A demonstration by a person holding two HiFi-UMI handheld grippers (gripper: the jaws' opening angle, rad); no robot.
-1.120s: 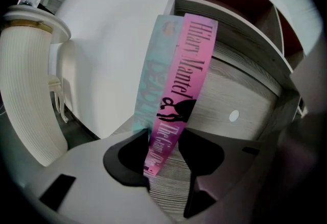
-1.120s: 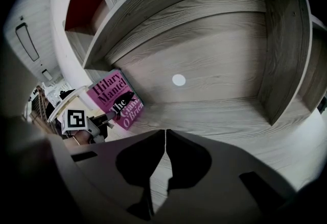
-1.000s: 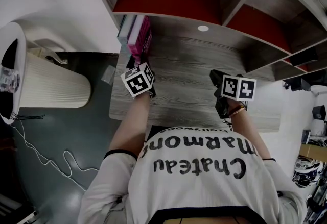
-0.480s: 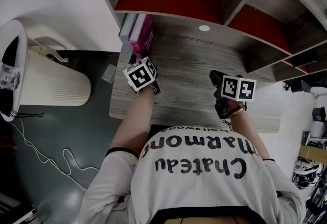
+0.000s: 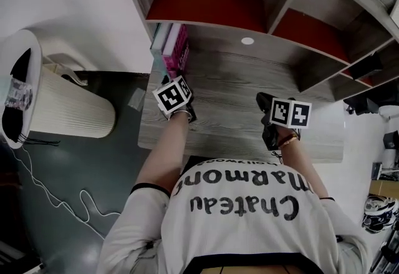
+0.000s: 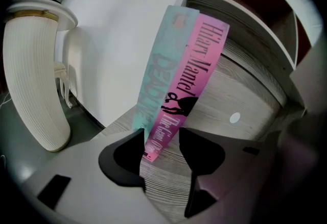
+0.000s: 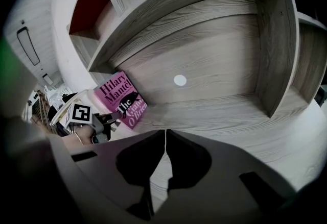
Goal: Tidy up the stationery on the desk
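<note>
Books, a pink book [image 6: 191,80] and a teal book [image 6: 158,70] pressed side by side, stand at the desk's [image 5: 237,92] far left corner under the shelf [image 5: 206,7], at about 11 o'clock in the head view. The left gripper [image 6: 161,149] sits just at their 6 o'clock. Its jaws are spread, and the pink book's lower spine end lies between them. Bare desk shows beside the jaw at 3 o'clock, so I judge that nothing is pinched. The right gripper [image 7: 164,151] hovers over open desk at 3 o'clock of the left one, with its jaws pressed together and empty.

The step in hand looks like straightening or letting go of these books. To do it well, keep the left jaws parallel to the spine and clear of both covers. Draw the gripper back toward 6 o'clock along its own line, not sideways, because a sideways brush could tip the pair toward 3 o'clock. The books seem to lean a little, so the shut right gripper could steady the pink cover from that side.
</note>
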